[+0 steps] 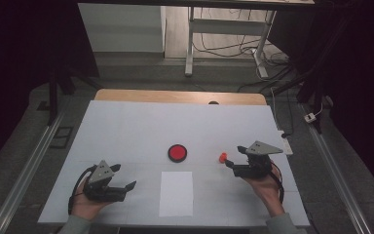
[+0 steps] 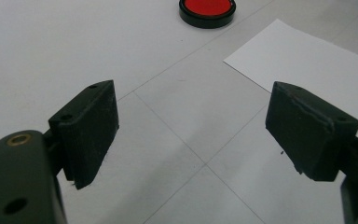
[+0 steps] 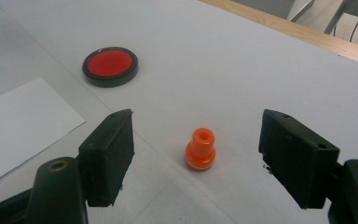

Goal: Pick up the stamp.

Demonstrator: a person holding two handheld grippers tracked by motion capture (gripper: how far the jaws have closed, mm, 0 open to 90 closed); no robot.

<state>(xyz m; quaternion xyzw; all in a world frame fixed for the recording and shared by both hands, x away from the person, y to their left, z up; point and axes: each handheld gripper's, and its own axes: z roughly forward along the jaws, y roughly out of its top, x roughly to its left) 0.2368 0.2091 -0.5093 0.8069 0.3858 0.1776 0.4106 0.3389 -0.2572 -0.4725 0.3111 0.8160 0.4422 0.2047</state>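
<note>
Where the mat's seam runs, orange peg (image 3: pixel 200 149) upright between the wide-apart jaws of right gripper (image 3: pixel 196 158), untouched, red disc (image 3: pixel 110 66) beyond, white sheet (image 3: pixel 18 126) near, left gripper (image 2: pixel 192 135) well apart, jaws spread, holding nothing.

On the counter (image 1: pixel 126 126) a round dish (image 1: pixel 177 152) lies at the middle, with a sheet of paper (image 1: pixel 176 193) just before it. A small peg (image 1: pixel 222 157) stands upright to the dish's right, between the right tool's (image 1: pixel 230 163) spread jaws. The left tool (image 1: pixel 126 187) lies left of the paper.
</note>
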